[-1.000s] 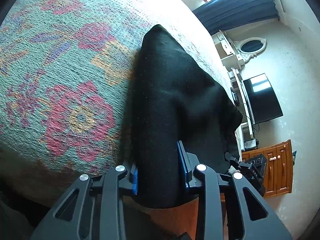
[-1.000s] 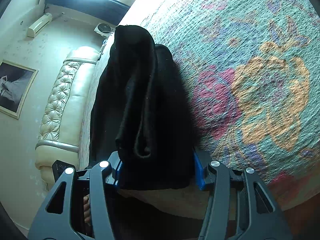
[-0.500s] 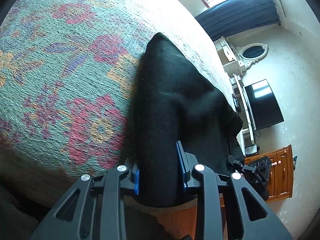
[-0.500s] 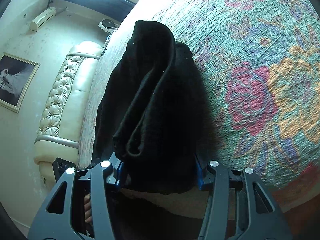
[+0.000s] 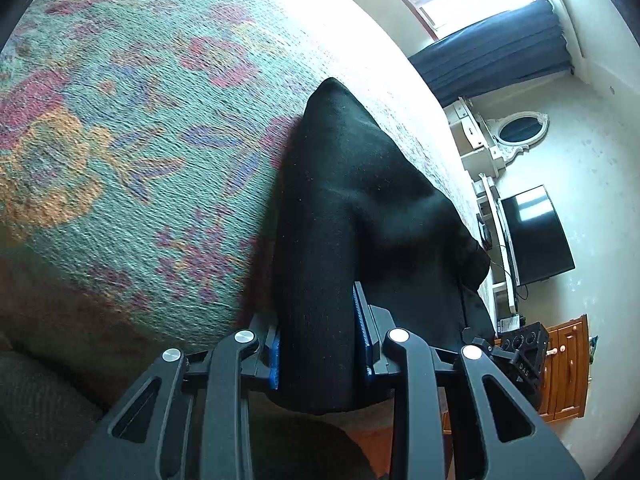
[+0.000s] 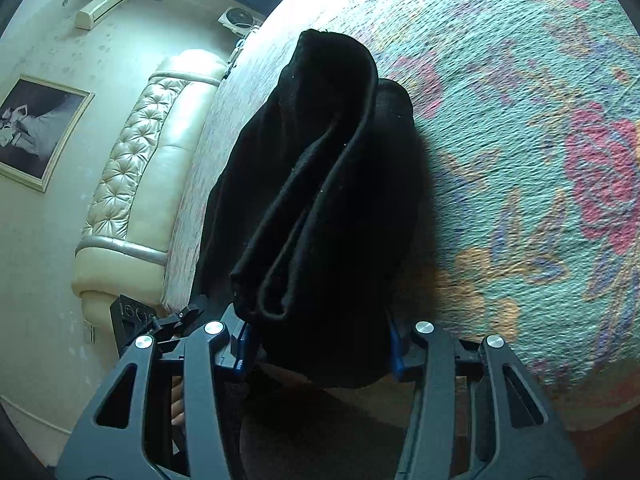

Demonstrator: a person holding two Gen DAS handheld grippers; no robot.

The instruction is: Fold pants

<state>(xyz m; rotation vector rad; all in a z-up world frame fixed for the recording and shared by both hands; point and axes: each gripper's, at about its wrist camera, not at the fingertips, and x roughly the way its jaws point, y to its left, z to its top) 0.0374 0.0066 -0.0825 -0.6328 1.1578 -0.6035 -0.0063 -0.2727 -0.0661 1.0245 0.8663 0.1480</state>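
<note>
The black pants (image 5: 352,208) lie folded in layers on a floral bedspread (image 5: 120,140), stretched between both grippers near the bed's front edge. My left gripper (image 5: 318,344) is shut on one end of the pants. My right gripper (image 6: 318,344) is shut on the other end of the pants (image 6: 320,184), where several stacked folds show. The held ends hang slightly past the bed edge. The right gripper also shows in the left wrist view (image 5: 516,352), and the left gripper in the right wrist view (image 6: 152,320).
The bedspread (image 6: 520,140) spreads wide beside the pants. A cream tufted headboard (image 6: 136,184) stands at one end of the bed. A television (image 5: 536,236), white shelves and a wooden cabinet (image 5: 568,364) stand by the wall. Floor lies below the bed edge.
Both grippers have moved sideways along the bed edge with the pants in them; the floral pattern has slid past. The grips have not changed.
</note>
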